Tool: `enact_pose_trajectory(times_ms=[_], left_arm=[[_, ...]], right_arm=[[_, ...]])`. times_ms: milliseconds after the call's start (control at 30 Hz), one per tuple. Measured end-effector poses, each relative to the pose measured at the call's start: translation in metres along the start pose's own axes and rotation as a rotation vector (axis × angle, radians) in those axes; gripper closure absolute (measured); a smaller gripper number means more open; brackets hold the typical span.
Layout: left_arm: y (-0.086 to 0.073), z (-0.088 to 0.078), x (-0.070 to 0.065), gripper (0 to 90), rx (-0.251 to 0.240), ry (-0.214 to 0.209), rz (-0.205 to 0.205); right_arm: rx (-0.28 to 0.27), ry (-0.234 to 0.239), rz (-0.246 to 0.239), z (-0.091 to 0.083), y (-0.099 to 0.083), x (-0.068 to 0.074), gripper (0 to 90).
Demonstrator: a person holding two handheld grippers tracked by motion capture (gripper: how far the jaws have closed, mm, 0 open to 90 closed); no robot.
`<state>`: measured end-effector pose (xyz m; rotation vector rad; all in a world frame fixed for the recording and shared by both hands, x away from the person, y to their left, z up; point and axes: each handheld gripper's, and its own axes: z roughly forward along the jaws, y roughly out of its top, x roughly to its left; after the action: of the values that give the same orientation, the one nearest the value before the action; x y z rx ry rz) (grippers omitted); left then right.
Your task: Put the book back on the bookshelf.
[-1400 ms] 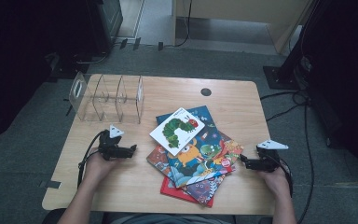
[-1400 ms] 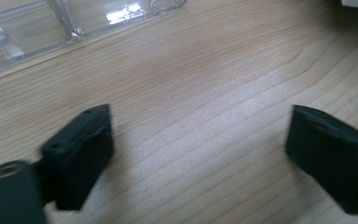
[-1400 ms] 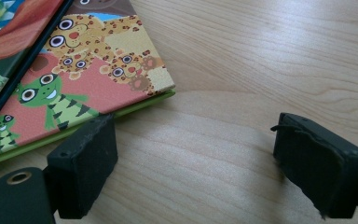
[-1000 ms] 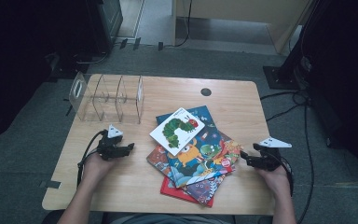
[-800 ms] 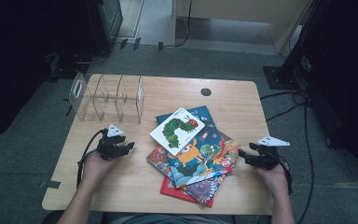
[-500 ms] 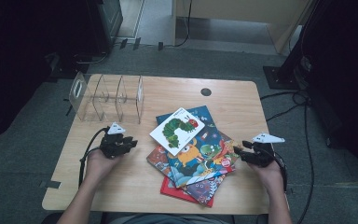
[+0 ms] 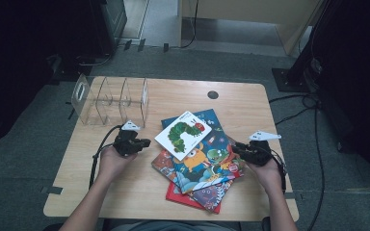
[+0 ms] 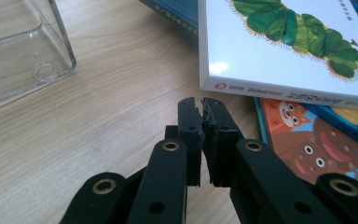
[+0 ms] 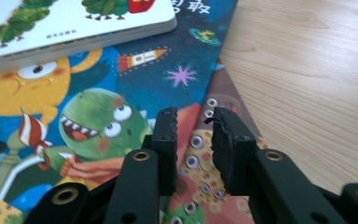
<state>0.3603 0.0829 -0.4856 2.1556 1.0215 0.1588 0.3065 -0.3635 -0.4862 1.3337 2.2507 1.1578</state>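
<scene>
Now your left tongs [image 8: 202,103] have just closed empty beside the caterpillar book [image 7: 182,133]; your right tongs [image 9: 195,122] (closing, a small gap left) hover over the monster book [image 9: 74,121] under it.

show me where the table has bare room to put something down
Free: the far right corner beyond the round hole, and the near left corner by the left gripper. Crowded: the book pile mid-table and the clear rack far left.

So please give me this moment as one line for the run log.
left gripper: shut, empty, beside caterpillar book | right gripper: jaws just closing, small gap, empty, over monster book | clear rack: empty
</scene>
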Motion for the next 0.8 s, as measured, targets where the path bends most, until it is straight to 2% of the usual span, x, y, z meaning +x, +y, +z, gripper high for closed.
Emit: enact_pose_trajectory(times_ms=[100, 233, 433, 567, 667, 800], left_arm=[[0.004, 0.005, 0.002, 87.2, 0.013, 0.004, 0.012], [0.011, 0.009, 0.004, 87.6, 0.008, 0.007, 0.025], [0.018, 0.015, 0.008, 88.3, 0.012, -0.012, 0.011], [0.02, 0.018, 0.008, 87.5, 0.01, -0.015, 0.011], [0.021, 0.02, 0.009, 89.7, 0.007, -0.035, -0.003], [0.019, 0.02, 0.011, 90.0, 0.007, -0.049, -0.015]], right_arm=[[-0.002, 0.018, 0.017, 0.005, 0.005, 0.003, 79.4], [-0.01, 0.032, 0.016, 0.01, 0.012, 0.007, 84.7], [-0.013, 0.073, 0.038, 0.031, 0.028, 0.007, 89.9], [-0.005, 0.065, 0.019, 0.046, 0.04, 0.014, 89.9], [-0.004, 0.031, -0.018, 0.053, 0.045, 0.018, 88.9], [0.007, 0.013, 0.013, 0.057, 0.044, 0.014, 90.0]])
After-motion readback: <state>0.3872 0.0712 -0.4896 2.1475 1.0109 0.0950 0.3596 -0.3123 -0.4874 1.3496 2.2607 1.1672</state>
